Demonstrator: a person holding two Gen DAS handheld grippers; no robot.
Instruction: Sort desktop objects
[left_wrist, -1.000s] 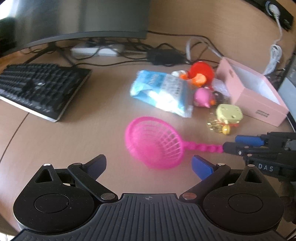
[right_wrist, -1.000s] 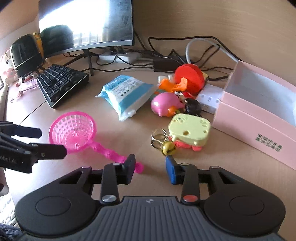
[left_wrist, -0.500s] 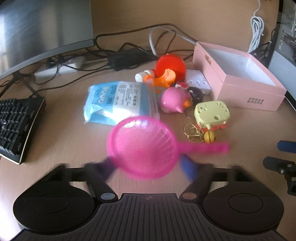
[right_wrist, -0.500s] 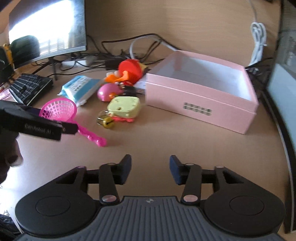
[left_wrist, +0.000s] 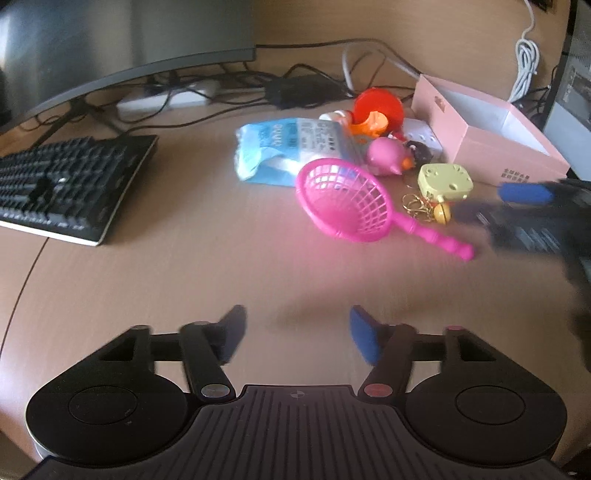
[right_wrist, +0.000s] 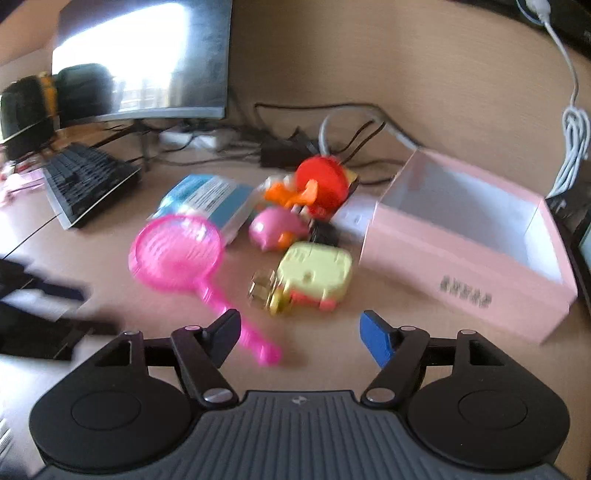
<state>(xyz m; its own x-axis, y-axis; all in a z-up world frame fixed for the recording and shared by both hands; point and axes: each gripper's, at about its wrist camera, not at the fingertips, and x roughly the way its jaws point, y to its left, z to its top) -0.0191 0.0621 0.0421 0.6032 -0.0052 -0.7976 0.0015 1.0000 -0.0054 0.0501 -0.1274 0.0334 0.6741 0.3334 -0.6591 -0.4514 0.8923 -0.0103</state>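
Pink toy net (left_wrist: 345, 201) lies on the wooden desk (left_wrist: 166, 280), beside the yellow toy (right_wrist: 314, 275) and pink box (right_wrist: 469, 254). Left gripper (left_wrist: 295, 332) and right gripper (right_wrist: 299, 338) both empty, jaws opening. I'd pinch the handle squarely, then lift. Keyboard (left_wrist: 62, 184) and monitor (right_wrist: 144, 62) behind.

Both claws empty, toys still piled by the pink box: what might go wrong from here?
1. The pink net lies against the blue packet; scooping it may drag the packet.
2. The right claw, jaws opening, sits above the net's handle and close to the yellow toy with its keyring; a sloppy close could catch either.
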